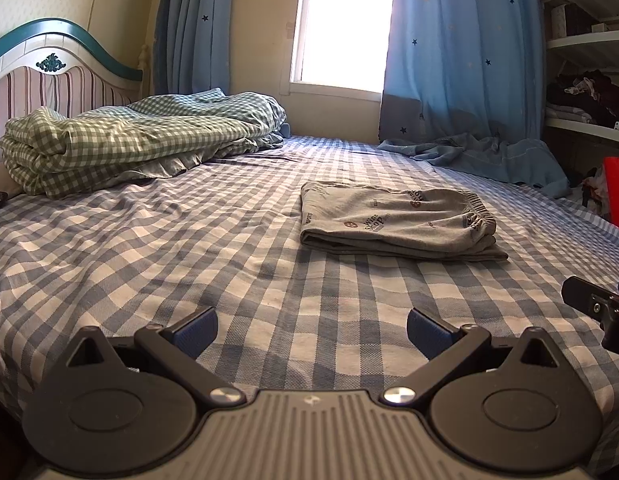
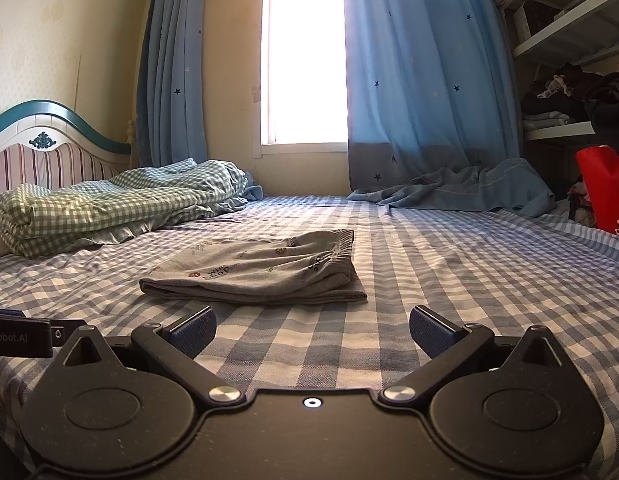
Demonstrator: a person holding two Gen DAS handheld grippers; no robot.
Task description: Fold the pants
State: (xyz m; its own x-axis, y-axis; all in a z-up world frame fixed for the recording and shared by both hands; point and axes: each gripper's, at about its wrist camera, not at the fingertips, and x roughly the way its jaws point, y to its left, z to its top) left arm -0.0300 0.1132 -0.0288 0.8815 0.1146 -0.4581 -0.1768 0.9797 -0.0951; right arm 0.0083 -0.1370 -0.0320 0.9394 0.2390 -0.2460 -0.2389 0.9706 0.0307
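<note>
Grey printed pants [image 1: 397,222] lie folded into a compact rectangle on the blue-and-white checked bed sheet [image 1: 189,248], elastic waistband at the right end. The right wrist view shows the same folded pants [image 2: 261,270] just ahead of center. My left gripper [image 1: 311,332] hovers open over the sheet, well short of the pants, with nothing between its blue pads. My right gripper [image 2: 312,330] is also open and empty, a short way in front of the pants' near edge. Part of the other gripper shows at the edge of each view.
A folded green checked quilt [image 1: 129,140] lies by the striped headboard [image 1: 49,80] at the left. Blue star curtains [image 1: 461,64] pool on the bed's far end below a bright window. Shelves with clothes [image 1: 589,96] and a red bag [image 2: 605,196] stand at the right.
</note>
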